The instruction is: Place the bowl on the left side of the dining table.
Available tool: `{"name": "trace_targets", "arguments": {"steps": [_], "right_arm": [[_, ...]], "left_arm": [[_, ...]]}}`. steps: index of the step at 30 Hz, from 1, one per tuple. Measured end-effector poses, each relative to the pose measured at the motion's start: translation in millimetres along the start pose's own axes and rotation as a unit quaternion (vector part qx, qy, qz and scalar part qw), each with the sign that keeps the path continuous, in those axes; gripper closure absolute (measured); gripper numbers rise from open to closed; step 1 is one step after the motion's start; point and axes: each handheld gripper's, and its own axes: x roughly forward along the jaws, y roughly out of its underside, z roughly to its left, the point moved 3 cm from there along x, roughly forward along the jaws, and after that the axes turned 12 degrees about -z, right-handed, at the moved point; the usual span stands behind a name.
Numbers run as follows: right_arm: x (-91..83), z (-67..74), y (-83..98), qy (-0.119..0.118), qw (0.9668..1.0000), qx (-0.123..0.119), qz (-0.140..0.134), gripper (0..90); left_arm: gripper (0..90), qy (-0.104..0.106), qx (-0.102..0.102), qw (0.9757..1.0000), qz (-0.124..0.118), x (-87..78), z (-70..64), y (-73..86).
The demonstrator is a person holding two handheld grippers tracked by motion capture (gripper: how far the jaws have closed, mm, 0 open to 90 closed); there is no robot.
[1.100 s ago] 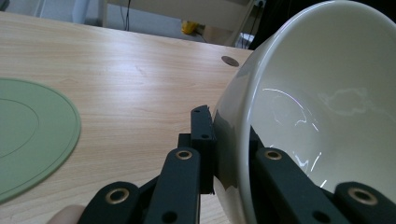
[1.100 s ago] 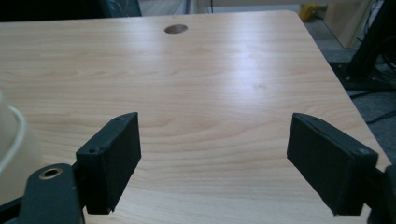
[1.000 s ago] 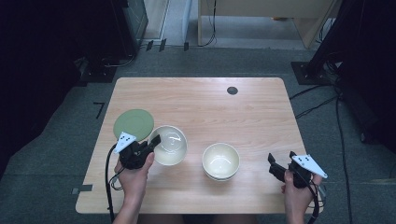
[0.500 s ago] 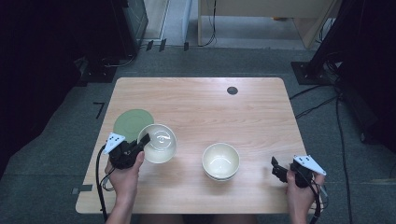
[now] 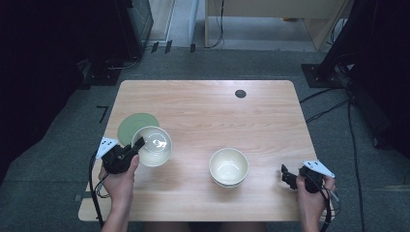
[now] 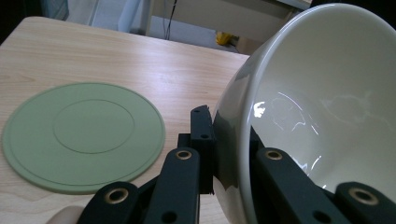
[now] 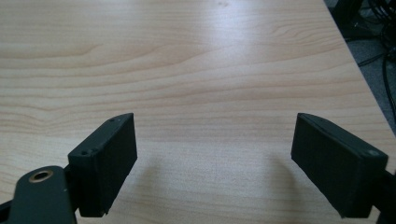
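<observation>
One glossy white bowl (image 6: 322, 107), tilted

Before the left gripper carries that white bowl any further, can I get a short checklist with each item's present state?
1. Left gripper clamped on the white bowl rim, one jaw inside, one outside: ok.
2. Bowl level: not ok, tilted on its side in the left gripper view.
3. Bowl contents: looks empty, ok.
4. Green plate free of the bowl: cannot tell, they overlap in the high view.
5. Right gripper open, nothing between its jaws: ok.
6. Cream bowl apart from both grippers: ok.
</observation>
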Motion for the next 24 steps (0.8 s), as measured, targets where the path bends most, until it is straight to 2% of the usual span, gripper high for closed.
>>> {"name": "trace_targets", "arguments": {"steps": [2,4,8,11,20,24], "right_arm": [[0.8,0.6,0.4,0.0,1.0,-0.002,0.008,14.5],[3.4,2.7,1.6,0.006,0.9995,-0.017,0.026,14.5],[4.9,5.4,2.3,0.001,0.9989,-0.03,0.037,13.9],[5.6,4.4,2.3,-0.004,0.9989,-0.024,0.04,13.5],[5.8,4.7,2.5,-0.006,0.9989,-0.025,0.041,12.8],[5.9,4.7,2.5,-0.008,0.9988,-0.026,0.041,12.2]], "left_arm": [[84.3,-0.002,-0.001,1.0,-0.001,-0.5,1.5,-0.5],[84.3,-0.007,-0.003,1.0,-0.002,-1.5,6.3,-1.7],[84.3,-0.011,-0.004,0.9999,-0.004,-3.0,10.9,-3.3],[84.3,-0.017,-0.006,0.9998,-0.006,-4.9,16.2,-5.1],[84.3,-0.031,-0.006,0.9995,-0.006,-3.7,28.0,-9.5],[84.3,-0.04,-0.011,0.9991,-0.008,-1.1,37.3,-14.9]]}}
